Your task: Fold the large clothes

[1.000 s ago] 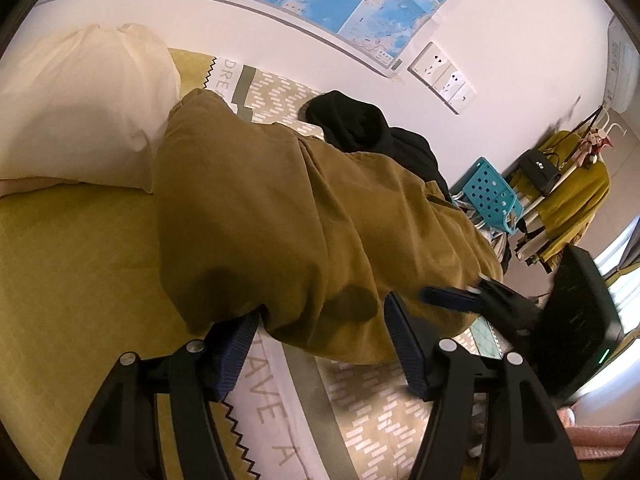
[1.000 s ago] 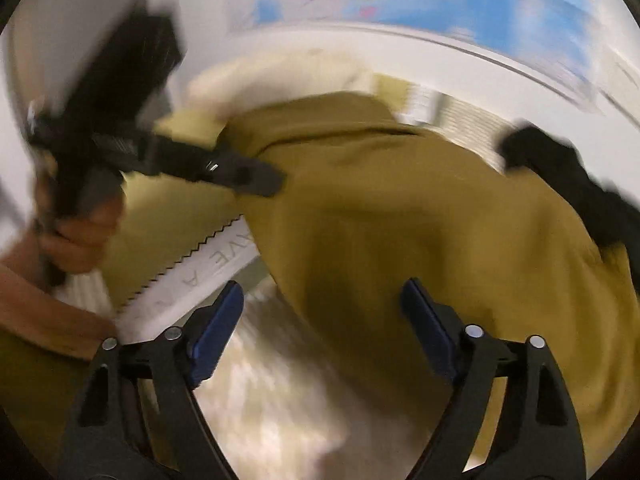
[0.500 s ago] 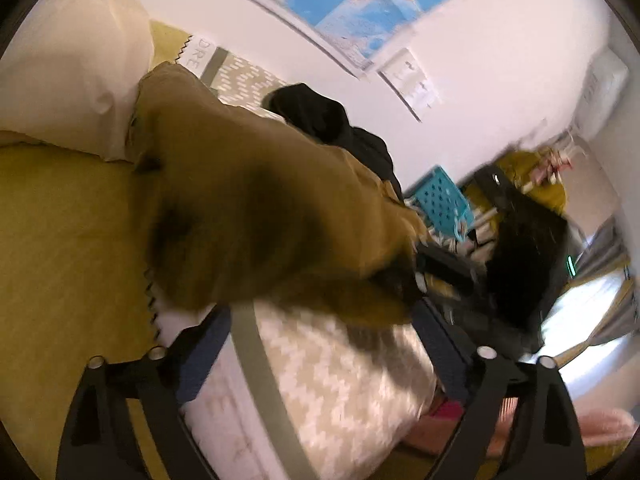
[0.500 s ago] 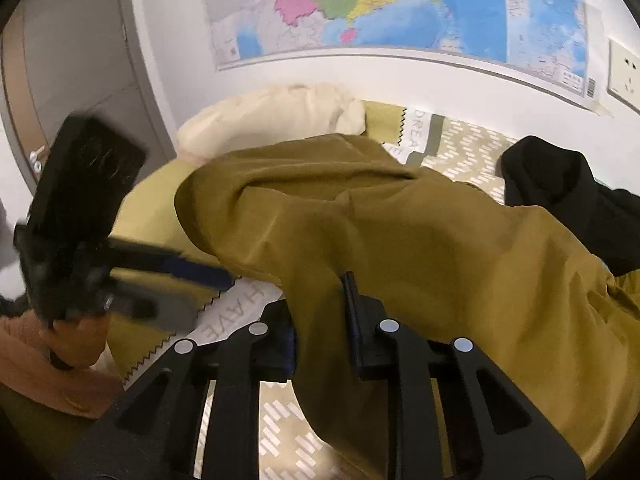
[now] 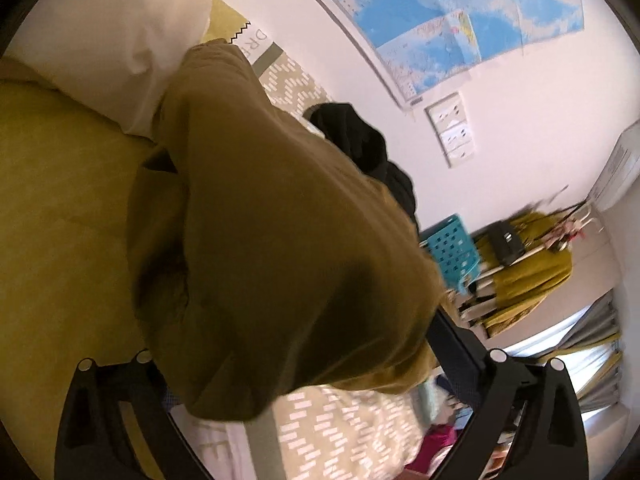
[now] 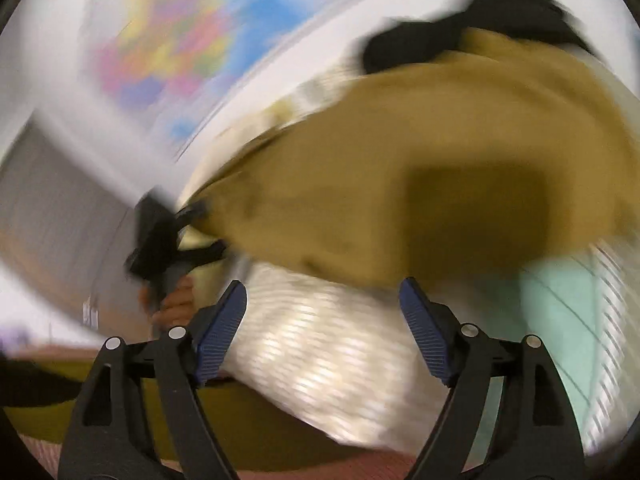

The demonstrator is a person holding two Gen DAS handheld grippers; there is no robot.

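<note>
Most of the left wrist view is filled by a large mustard-brown garment (image 5: 288, 248), heaped on the bed just ahead of the left gripper (image 5: 304, 364), its near hem draped between and over the two fingers. That gripper's jaws are spread wide and opening, with the cloth lying loose between them; whether the pads touch it is hidden by the fabric. Under the fingers lies a white-and-beige patterned blanket (image 5: 352, 436), on a yellow-green bedsheet (image 5: 60, 240) that runs off to the left. A cream pillow (image 5: 120, 40) sits far ahead to the left, a black garment (image 5: 356, 140) beyond the brown one, a world map (image 5: 460, 20) on the wall above. The right wrist view is heavily blurred: the right gripper (image 6: 322, 332) has its jaws apart and opening, empty, over the patterned blanket, the brown garment just ahead. A hand (image 6: 176, 304) holds the left gripper ahead to the left.
</note>
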